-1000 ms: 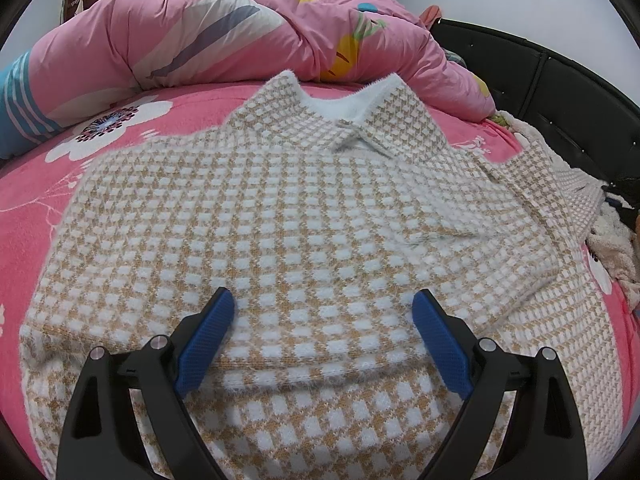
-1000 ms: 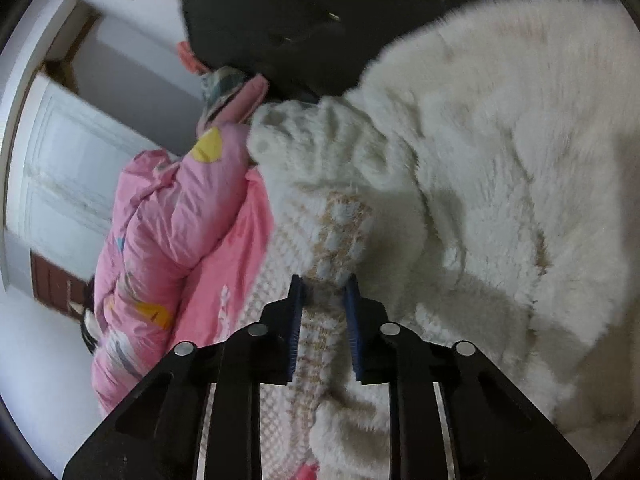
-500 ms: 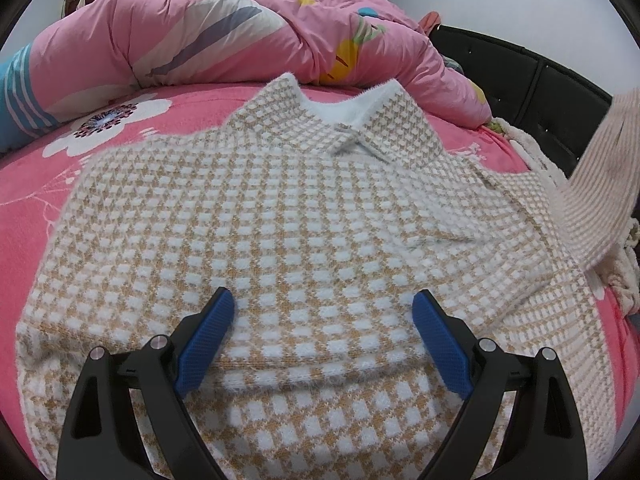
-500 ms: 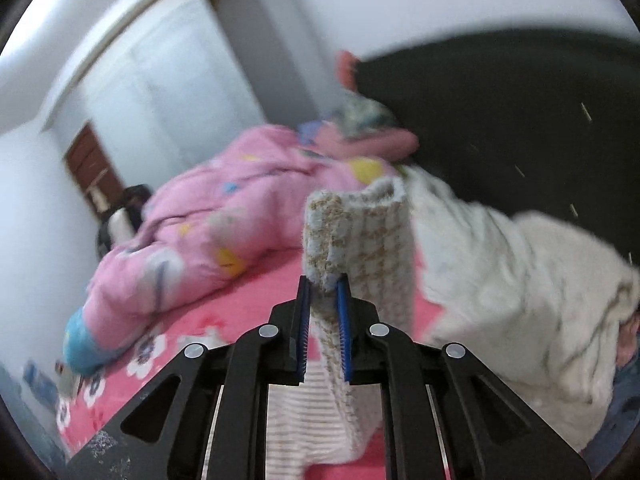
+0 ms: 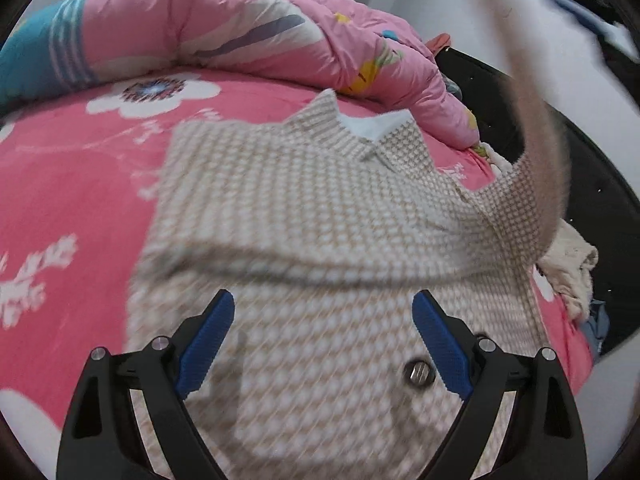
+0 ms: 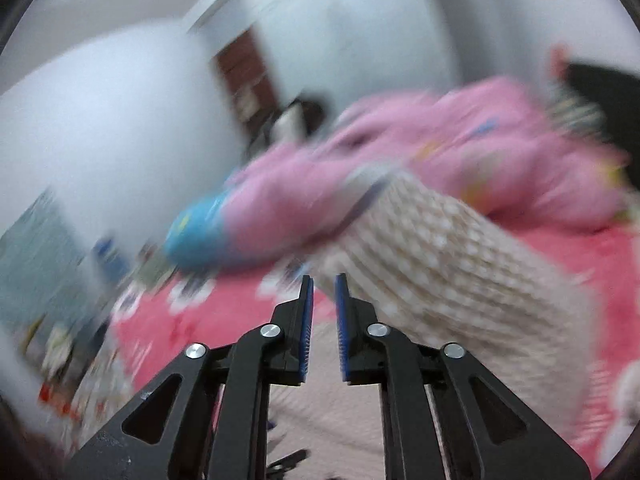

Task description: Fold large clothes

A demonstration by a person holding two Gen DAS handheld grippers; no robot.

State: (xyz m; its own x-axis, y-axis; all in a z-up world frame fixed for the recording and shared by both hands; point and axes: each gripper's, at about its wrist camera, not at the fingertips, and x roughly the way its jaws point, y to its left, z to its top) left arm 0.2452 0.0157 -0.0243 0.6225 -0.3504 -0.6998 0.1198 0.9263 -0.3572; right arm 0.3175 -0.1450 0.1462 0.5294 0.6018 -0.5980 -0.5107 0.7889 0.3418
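Observation:
A beige and white checked knit garment (image 5: 320, 208) with a collar lies spread on the pink bed. My left gripper (image 5: 324, 320) hovers open and empty over its lower part. Its right sleeve (image 5: 536, 184) is lifted up and arcs toward the upper right, where my right gripper shows as a dark blur (image 5: 588, 12). In the right wrist view the right gripper (image 6: 323, 304) has its jaws a narrow gap apart, and the sleeve (image 6: 440, 264) lies just right of the fingertips. The view is blurred, so a grip cannot be confirmed.
A pink quilt (image 5: 240, 36) is bunched along the far side of the bed. A black headboard (image 5: 580, 184) stands at the right, with a cream fluffy garment (image 5: 572, 268) in front of it. The pink flowered sheet (image 5: 72, 184) shows at the left.
The right gripper has swung the sleeve up and over toward the garment's body. The left gripper has pulled back and shifted right, still open. The right jaws now show a small gap.

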